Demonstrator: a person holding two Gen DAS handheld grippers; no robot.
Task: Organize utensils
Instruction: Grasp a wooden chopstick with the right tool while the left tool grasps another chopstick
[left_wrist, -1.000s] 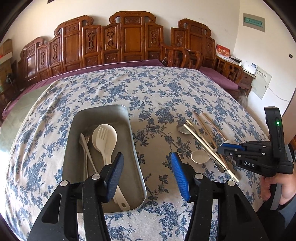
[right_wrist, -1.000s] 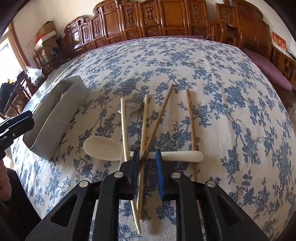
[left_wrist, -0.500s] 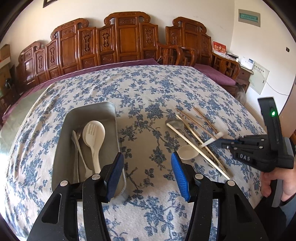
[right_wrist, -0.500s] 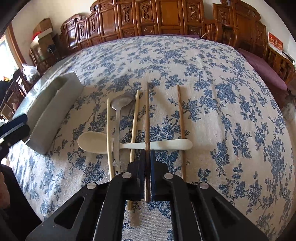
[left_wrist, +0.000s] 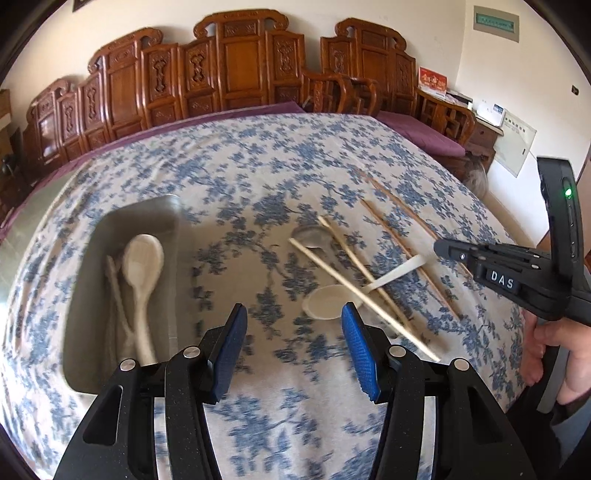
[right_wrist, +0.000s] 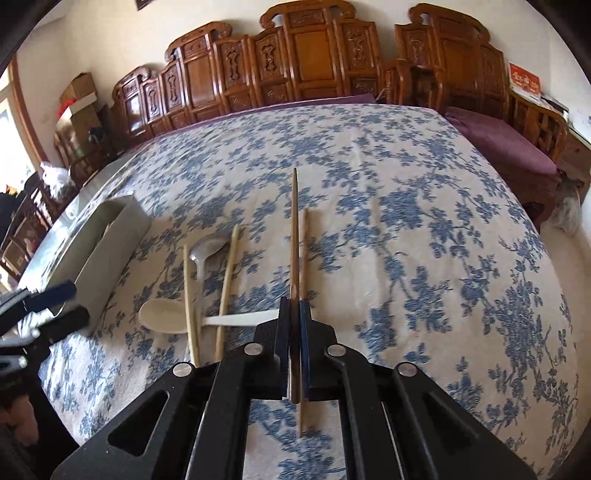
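My right gripper (right_wrist: 294, 306) is shut on a brown chopstick (right_wrist: 294, 229) that points forward, its far tip raised off the cloth. A second brown chopstick (right_wrist: 305, 236) lies just to its right. To the left lie two pale chopsticks (right_wrist: 190, 295), a metal spoon (right_wrist: 208, 245) and a white plastic spoon (right_wrist: 166, 317) crossing under them. In the left wrist view my left gripper (left_wrist: 291, 314) stands open and empty above the cloth, between the grey tray (left_wrist: 122, 218) and the white spoon (left_wrist: 327, 306). The tray holds a white utensil (left_wrist: 142, 266) and a thin metal one.
The round table wears a blue-flowered cloth (right_wrist: 406, 221). Carved wooden chairs (right_wrist: 306, 55) ring its far side, with a purple cushion (right_wrist: 498, 136) at the right. A hand (left_wrist: 554, 347) holds the right gripper (left_wrist: 439, 248) at the table's right edge.
The right gripper's jaws closed on the brown chopstick and lifted it a little. The left gripper slid right, from over the tray toward the loose utensils, still open.
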